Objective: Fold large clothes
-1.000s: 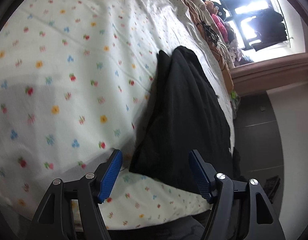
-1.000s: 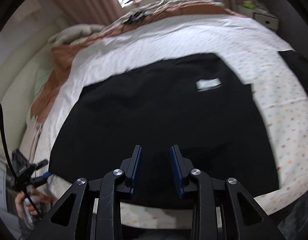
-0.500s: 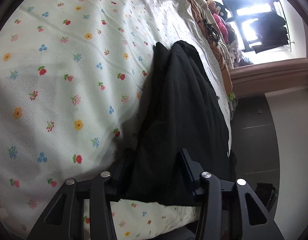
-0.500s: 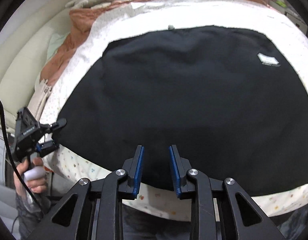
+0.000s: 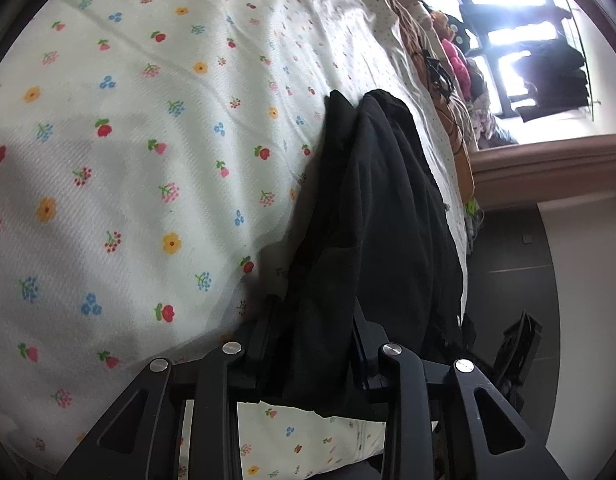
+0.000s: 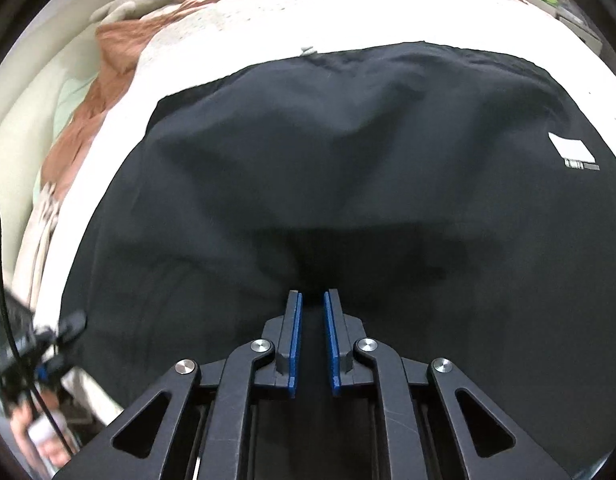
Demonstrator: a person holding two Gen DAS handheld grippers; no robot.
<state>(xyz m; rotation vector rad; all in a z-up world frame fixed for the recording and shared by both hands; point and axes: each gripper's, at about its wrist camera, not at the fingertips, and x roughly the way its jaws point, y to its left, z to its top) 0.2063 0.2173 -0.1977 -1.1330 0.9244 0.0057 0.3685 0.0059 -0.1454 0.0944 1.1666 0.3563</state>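
Black garment on flowered bedsheet, both grippers at it.
Left wrist: left gripper [image 5: 314, 332], just been closing, clamped on the bunched black fabric garment [image 5: 380, 216] lying on white flower-print bedsheet [image 5: 127, 160]. Right wrist: right gripper [image 6: 312, 308], jaws just been narrowing, slim gap remains, tips against the garment [image 6: 348, 160]; grip on cloth unclear.

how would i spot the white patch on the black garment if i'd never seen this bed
Start at the bed with the pale dotted sheet, where a large black garment lies spread flat. Follow the garment to its right side in the right wrist view. The white patch sits there, the only light mark on the otherwise plain black cloth.
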